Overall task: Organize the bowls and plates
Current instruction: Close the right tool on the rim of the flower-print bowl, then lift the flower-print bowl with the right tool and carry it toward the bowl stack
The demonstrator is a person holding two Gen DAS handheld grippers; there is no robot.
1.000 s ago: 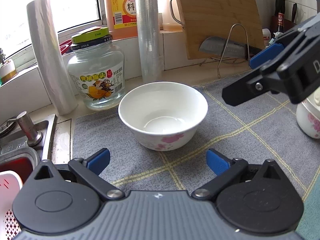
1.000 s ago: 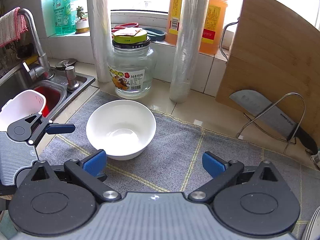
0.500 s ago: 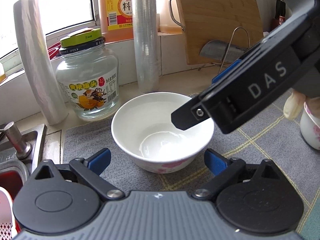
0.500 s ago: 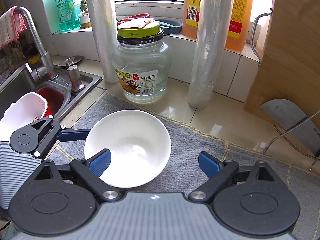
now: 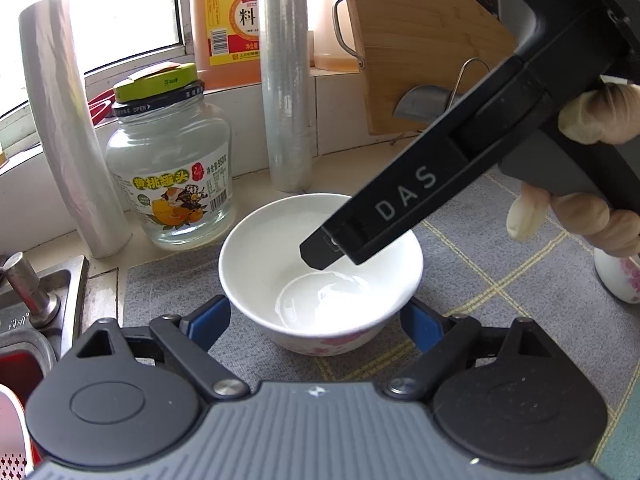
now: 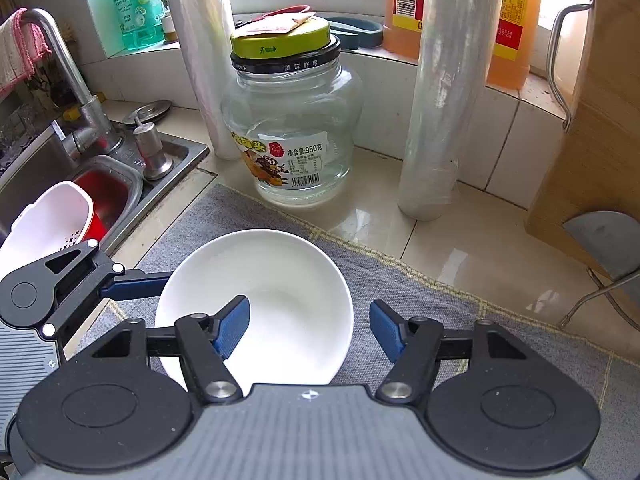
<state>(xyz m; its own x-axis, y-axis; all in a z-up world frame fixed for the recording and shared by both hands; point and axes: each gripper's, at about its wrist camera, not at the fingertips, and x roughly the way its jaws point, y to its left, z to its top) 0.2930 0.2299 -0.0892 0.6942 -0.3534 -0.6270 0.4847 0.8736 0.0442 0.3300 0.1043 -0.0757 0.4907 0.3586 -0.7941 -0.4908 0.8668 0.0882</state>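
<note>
A white bowl [image 5: 280, 264] with pink flowers stands on the grey mat [image 5: 480, 288]. My left gripper [image 5: 316, 320] straddles it from the near side. Its jaws are closing and the blue pads [image 5: 210, 322] lie against the bowl's outer wall on both sides. My right gripper [image 6: 308, 328] hangs over the same bowl [image 6: 280, 280] with its jaws closing. Its left finger is inside the bowl, its right finger is outside, and the rim stands between them untouched. A second flowered bowl [image 5: 616, 276] shows at the right edge.
A glass jar [image 6: 292, 136] and two film rolls [image 6: 444, 92] stand behind the mat. A wooden board [image 5: 420, 40] and a cleaver [image 6: 608, 240] on a wire rack are at the right. The sink [image 6: 104, 184] and a white strainer [image 6: 44, 216] lie to the left.
The right gripper has come forward and down over the bowl, and its left finger has entered it. Both grippers' jaws have narrowed. The left gripper's pads have reached the bowl's sides.
</note>
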